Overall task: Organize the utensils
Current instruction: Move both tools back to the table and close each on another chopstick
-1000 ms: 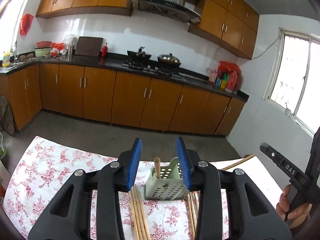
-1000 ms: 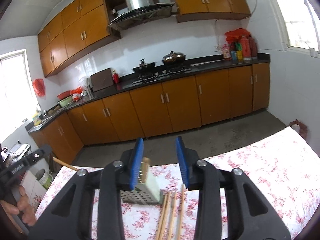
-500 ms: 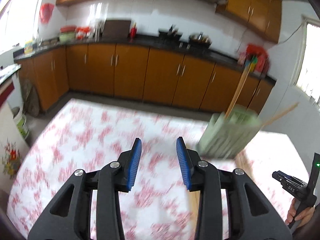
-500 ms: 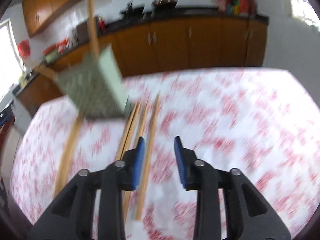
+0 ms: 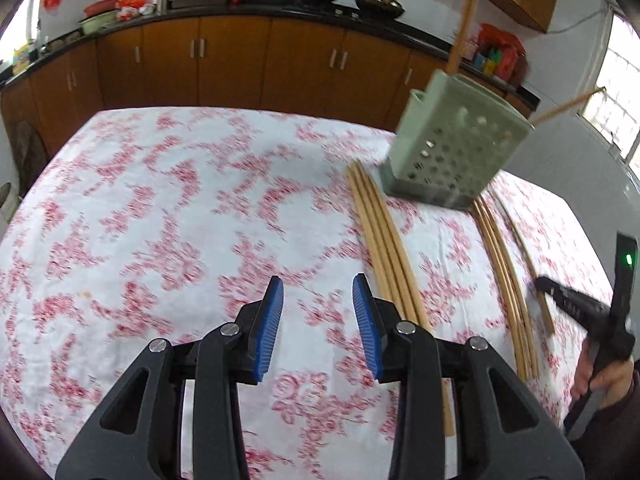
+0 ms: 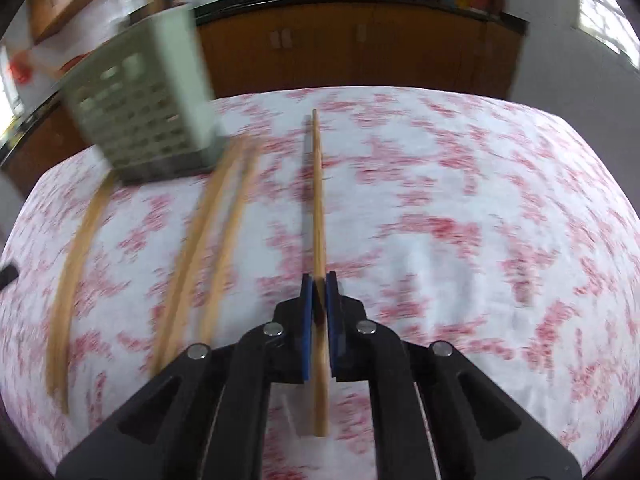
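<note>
Both wrist views angled down, close over tablecloth (image 5: 160, 200); green holder (image 5: 452, 152) (image 6: 148, 108) shared, apparently blurred.

Pale green holder (image 5: 456, 148) with round holes; tan chopsticks (image 5: 384, 240); white cloth (image 5: 160, 216) with red flowers; blue fingers (image 5: 268, 320); brown cabinets (image 5: 224, 60).

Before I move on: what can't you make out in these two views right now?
- Right wrist: loose chopsticks smeared by motion blur; count unclear.
- Right wrist: whether the held chopstick in the right gripper still touches the cloth.
- Left wrist: the green holder walls hide its contents' lower ends.
- Left wrist: right gripper tips cut off.
</note>
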Demonstrator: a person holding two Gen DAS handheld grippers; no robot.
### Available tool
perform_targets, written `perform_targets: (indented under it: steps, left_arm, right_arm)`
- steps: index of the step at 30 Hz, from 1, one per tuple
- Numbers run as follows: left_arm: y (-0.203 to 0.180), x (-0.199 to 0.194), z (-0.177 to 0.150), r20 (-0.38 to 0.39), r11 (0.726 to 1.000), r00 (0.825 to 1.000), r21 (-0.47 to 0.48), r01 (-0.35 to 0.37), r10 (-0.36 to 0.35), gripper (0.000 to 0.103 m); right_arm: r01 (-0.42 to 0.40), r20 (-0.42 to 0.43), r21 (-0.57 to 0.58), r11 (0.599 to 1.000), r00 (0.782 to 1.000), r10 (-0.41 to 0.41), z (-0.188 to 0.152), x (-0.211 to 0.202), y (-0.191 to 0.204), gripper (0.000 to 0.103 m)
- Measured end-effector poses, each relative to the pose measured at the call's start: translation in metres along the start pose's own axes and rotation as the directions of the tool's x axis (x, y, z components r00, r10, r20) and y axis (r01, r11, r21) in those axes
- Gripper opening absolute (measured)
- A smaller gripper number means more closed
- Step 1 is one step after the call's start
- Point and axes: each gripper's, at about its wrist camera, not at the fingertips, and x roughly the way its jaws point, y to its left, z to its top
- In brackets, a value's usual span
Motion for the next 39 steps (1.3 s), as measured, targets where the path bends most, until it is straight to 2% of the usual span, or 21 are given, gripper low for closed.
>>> perform_targets:
  steps: [2,4,8,12,16,19,23,27,29,32,39]
  left_arm:
    - [-0.008,0.003,-0.003,-0.015,1.0,1.0,0.019,0.012,-0.011,0.036]
    - [-0.016,0.007,-0.007,-0.034,0.999,0.999,0.039,0.018,-0.017,0.036]
    - [-0.029,0.016,-0.013,-0.07,0.997,0.997,0.063,0.039,-0.035,0.032]
    - [-0.039,0.023,-0.018,-0.096,0.995,0.995,0.092,0.027,-0.018,0.027]
    - [-0.044,0.028,-0.021,-0.108,0.994,0.994,0.1,0.036,-0.026,0.026]
    - [-0.049,0.031,-0.021,-0.105,0.993,0.994,0.114,0.02,-0.007,0.022]
    - [-0.042,0.036,-0.017,-0.112,0.997,0.994,0.079,0.0,0.009,0.017]
    - [-0.035,0.036,-0.015,-0.109,0.998,0.994,0.056,-0.001,0.007,0.017]
    - [-0.038,0.036,-0.016,-0.098,0.997,0.995,0.073,-0.017,0.024,0.017]
    - [-0.043,0.038,-0.018,-0.078,0.993,0.994,0.099,-0.066,0.074,0.008]
    - [0.001,0.041,0.002,-0.07,0.986,0.983,0.007,-0.168,0.168,0.008]
  right_arm:
    - [0.029,-0.007,0.082,0.996,1.0,-0.029,0.005,0.001,-0.017,0.008]
    - [0.028,-0.011,0.105,0.994,1.0,-0.027,0.007,0.001,-0.023,0.008]
    - [0.036,-0.007,0.077,0.996,0.999,-0.036,0.005,0.0,-0.021,0.008]
    - [0.036,-0.004,0.068,0.997,0.999,-0.036,0.004,0.001,-0.02,0.008]
    - [0.032,-0.004,0.062,0.998,0.999,-0.032,0.001,0.001,-0.018,0.008]
    - [0.035,-0.003,0.055,0.998,0.999,-0.034,0.0,0.001,-0.018,0.008]
    - [0.034,-0.003,0.052,0.998,0.999,-0.034,0.0,0.0,-0.019,0.008]
    - [0.036,-0.002,0.049,0.998,0.999,-0.036,0.0,0.0,-0.017,0.008]
    - [0.038,-0.002,0.046,0.998,0.999,-0.038,0.001,0.0,-0.016,0.008]
    - [0.033,0.0,0.037,0.999,0.999,-0.033,0.001,0.0,-0.015,0.009]
    - [-0.032,0.005,-0.038,0.999,0.999,0.032,-0.001,0.0,-0.002,0.008]
